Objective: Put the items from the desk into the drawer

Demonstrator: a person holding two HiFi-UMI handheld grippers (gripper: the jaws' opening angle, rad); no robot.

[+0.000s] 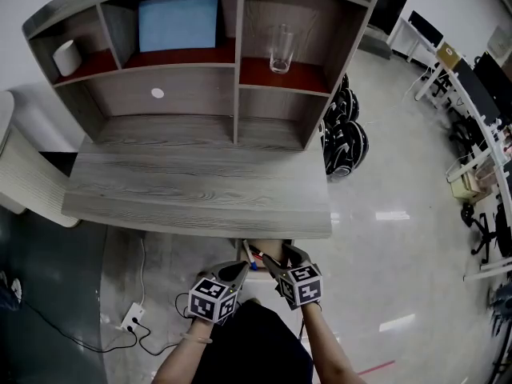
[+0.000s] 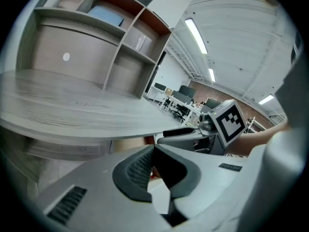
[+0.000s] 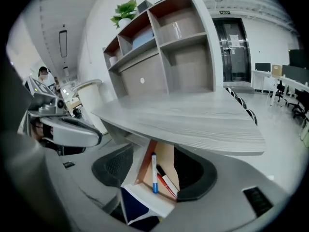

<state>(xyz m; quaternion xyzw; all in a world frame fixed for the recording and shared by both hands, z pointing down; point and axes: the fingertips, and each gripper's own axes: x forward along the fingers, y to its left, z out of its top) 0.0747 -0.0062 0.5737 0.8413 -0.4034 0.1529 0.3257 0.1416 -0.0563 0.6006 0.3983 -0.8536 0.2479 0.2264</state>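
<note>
The drawer sticks out a little from under the grey wooden desk. In the right gripper view it holds a blue pen and a red and a black pen. My right gripper is open, its jaws wide apart on either side of the drawer's white front. In the head view the right gripper and the left gripper both point at the drawer front. The left gripper has its tips together, holding nothing. The desk top carries no loose items.
A hutch stands on the desk with a glass, a blue panel and a white cylinder. A power strip with cables lies on the floor at left. Black wheeled devices sit right of the desk.
</note>
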